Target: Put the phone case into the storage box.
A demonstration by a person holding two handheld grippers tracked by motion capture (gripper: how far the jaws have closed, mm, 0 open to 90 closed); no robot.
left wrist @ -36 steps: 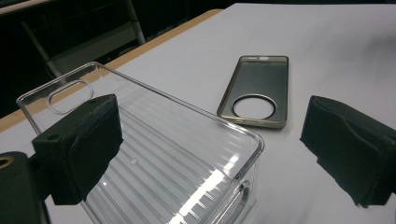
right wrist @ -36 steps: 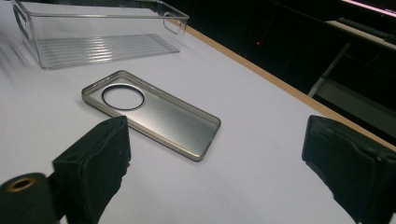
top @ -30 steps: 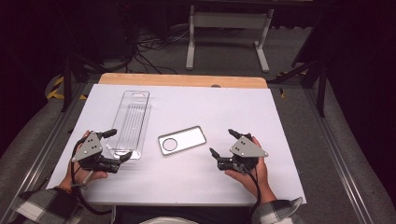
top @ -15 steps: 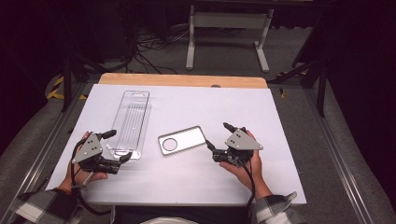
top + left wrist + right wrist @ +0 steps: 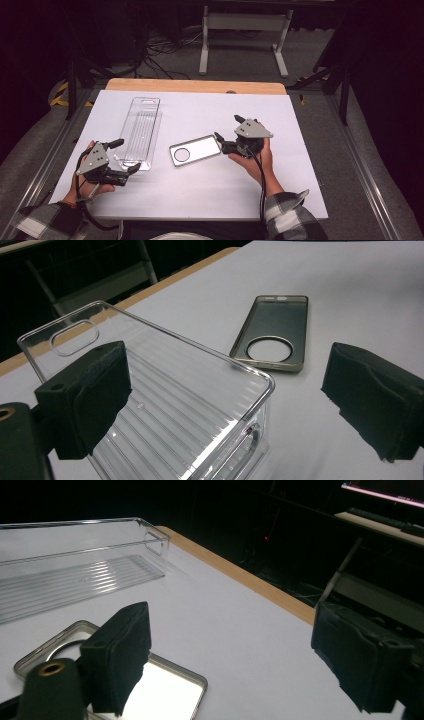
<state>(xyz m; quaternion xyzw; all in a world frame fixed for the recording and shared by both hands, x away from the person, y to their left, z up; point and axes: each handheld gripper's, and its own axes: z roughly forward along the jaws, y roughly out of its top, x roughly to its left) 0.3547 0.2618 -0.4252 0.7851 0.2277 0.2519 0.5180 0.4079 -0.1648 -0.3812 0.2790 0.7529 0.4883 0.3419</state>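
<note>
While the left tool [image 5: 122,156] stood wide at the near end of the clear ribbed plastic tray [image 5: 140,129] and the right tool [image 5: 226,134], equally wide, neared the flat metallic phone case [image 5: 195,150] on the white surface [image 5: 300,150], a low pad risked sliding the case away.

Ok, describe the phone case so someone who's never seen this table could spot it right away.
On the white table, look just right of the long clear plastic tray, beside the right gripper. The phone case lies flat there: a small metallic rectangle with a round cutout at one end, unlike the see-through ribbed tray.
</note>
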